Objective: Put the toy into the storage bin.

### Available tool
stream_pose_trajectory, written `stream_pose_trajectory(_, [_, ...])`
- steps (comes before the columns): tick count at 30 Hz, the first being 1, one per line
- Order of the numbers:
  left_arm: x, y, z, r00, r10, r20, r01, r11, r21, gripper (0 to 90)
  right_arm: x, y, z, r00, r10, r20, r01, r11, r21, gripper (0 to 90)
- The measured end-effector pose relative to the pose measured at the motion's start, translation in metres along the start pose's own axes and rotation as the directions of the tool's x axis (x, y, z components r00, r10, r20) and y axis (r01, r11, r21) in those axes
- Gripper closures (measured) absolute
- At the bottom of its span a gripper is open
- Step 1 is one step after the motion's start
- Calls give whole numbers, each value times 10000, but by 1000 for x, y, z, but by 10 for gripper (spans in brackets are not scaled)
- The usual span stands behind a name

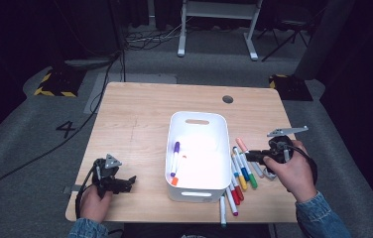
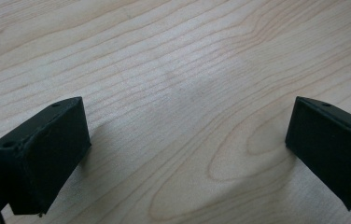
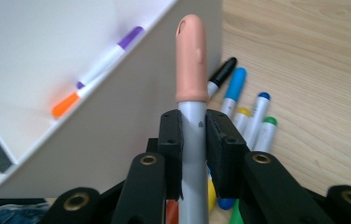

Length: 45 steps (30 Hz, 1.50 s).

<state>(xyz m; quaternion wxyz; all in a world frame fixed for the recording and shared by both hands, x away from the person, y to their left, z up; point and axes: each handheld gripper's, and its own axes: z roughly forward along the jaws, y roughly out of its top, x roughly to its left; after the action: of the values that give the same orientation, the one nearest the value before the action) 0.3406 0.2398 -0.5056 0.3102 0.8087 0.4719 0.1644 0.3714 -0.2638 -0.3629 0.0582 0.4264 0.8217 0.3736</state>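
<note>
My right gripper is shut on a grey marker with a peach cap, which sticks out past the jaws. In the high view that peach-capped marker is held by the right gripper just right of the white bin, above a row of loose markers. A purple-capped marker and an orange-capped marker lie inside the bin. My left gripper rests at the table's front left, and its view shows the left gripper open over bare wood.
Several loose markers with black, blue, yellow and green caps lie on the wood right of the bin wall. One more white marker lies at the table's front edge. A round cable hole sits near the far edge.
</note>
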Motion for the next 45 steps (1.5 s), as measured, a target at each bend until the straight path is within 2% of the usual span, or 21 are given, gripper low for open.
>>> stream_pose_trajectory(5, [0, 0, 0, 10000, 0, 0, 0, 10000, 0, 0, 19, 8, -7, 9983, -283, -511, 272, 9994, -226, 770])
stream_pose_trajectory(9, [0, 0, 0, 10000, 1, 14, -1, 10000, -9, 0, 32, 13, -10, 9955, -574, -751, 553, 9980, -290, 769])
stream_pose_trajectory(15, [0, 0, 0, 10000, 1, 12, -1, 10000, -10, 0, 53, 18, -12, 9861, -1112, -1237, 1075, 9936, -360, 770])
stream_pose_trajectory(27, [0, 0, 0, 10000, -1, 14, 1, 10000, -9, 0, 82, 33, -1, 9640, -1732, -2020, 1685, 9849, -401, 769])
stream_pose_trajectory(35, [0, 0, 0, 10000, 1, 13, -1, 10000, -8, 0, 96, 38, 11, 9510, -1915, -2427, 1869, 9815, -419, 769])
stream_pose_trajectory(45, [0, 0, 0, 10000, -2, 7, 2, 10000, -11, 0, 97, 36, 29, 9477, -1875, -2583, 1883, 9819, -220, 769])
